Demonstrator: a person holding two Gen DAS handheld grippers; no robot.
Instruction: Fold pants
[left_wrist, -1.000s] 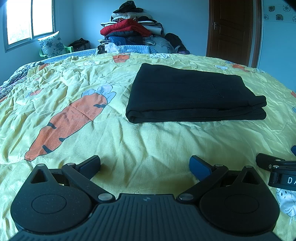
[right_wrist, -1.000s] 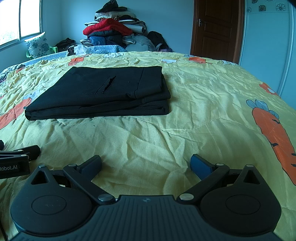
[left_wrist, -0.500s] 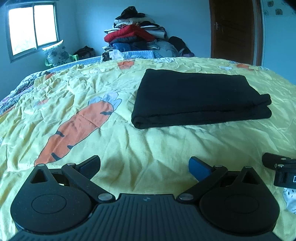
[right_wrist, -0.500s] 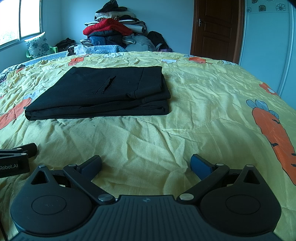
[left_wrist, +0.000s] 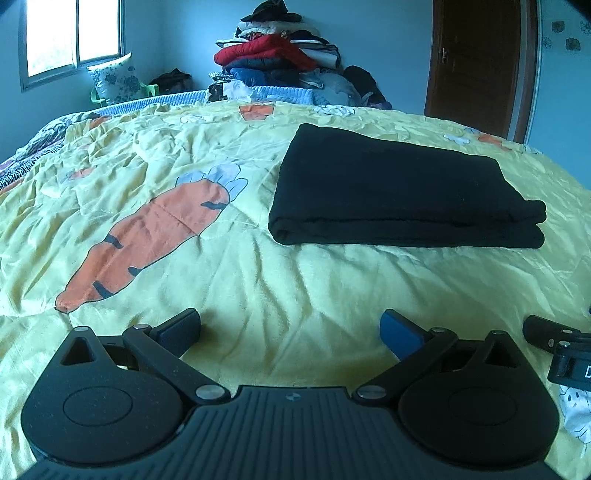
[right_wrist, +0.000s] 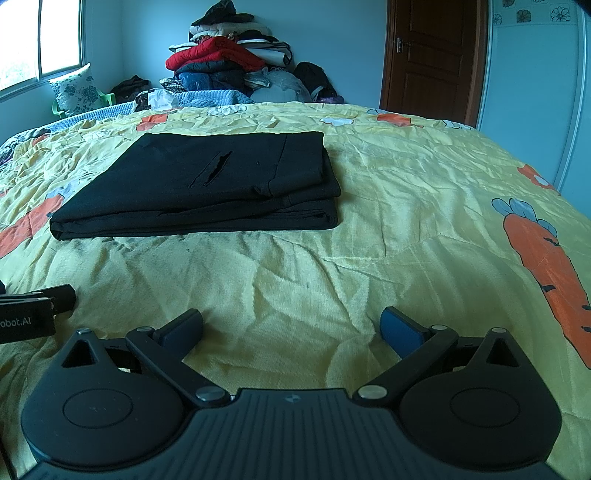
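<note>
Item: pants (right_wrist: 207, 188), black, matte woven cloth, lying on the bed as a flat rectangular packet of several stacked layers; a slit pocket opening shows on the top face in the right wrist view, the near long edge is a rounded fold, and the right-hand end shows the layers slightly stepped, not quite flush. Position: middle of the bed, well ahead of both grippers, touching neither. Step in hand, as judged: folding looks complete or nearly so, and the tools are stood off from the work. Next move, as judged: either none, or a light squaring of the stepped end, which would call for a shallow pinch of the top layers only, so as not to drag the whole soft packet across the cover. Left gripper (left_wrist: 291, 328): released, jaws spread wide, nothing between them, low over the cover; black hinged arms, blue pads. Right gripper (right_wrist: 291, 326): likewise released and empty, same build, just beside the left one. Bedcover (right_wrist: 424, 221): thin yellow fabric, much creased, printed with large orange carrots. Beyond: a heaped pile of clothes (right_wrist: 229, 62), red garment uppermost among dark ones; a brown panelled door (right_wrist: 432, 55); a window (left_wrist: 74, 37) at left.
</note>
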